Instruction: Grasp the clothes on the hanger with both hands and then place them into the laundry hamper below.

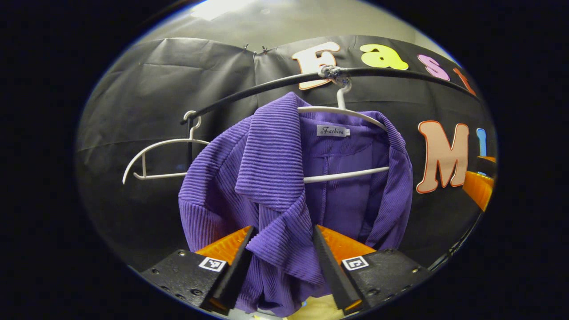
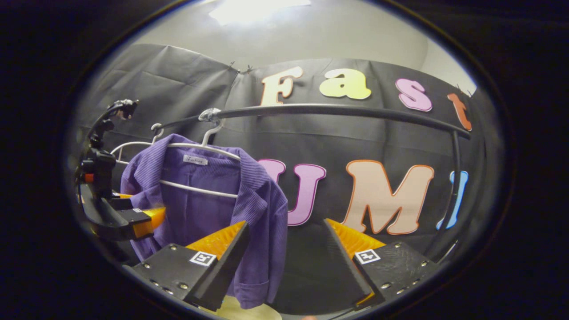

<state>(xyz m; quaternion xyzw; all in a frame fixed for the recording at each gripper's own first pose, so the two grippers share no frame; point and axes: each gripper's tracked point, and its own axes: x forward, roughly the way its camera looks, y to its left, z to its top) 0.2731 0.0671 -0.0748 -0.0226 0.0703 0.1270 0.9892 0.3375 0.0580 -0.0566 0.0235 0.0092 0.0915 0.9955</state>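
The left gripper [image 1: 281, 249] has its fingers spread wide, and the front lapel fold of a purple ribbed corduroy jacket [image 1: 271, 186] hangs between them; whether either finger touches the cloth I cannot tell, and nothing is pinched. Just above and beyond those fingers the jacket hangs on a thin white wire hanger [image 1: 342, 111], whose hook is over a black curved metal rail [image 1: 266, 86]. Off to the left side of the fingers, a second white hanger [image 1: 155, 155] hangs bare from the same rail. The right gripper [image 2: 284, 253] is also wide open and holds nothing; the jacket's edge lies behind its left finger, with black cloth wall showing between the fingers. Farther left in the right gripper view, the left gripper sits beside the jacket's shoulder.
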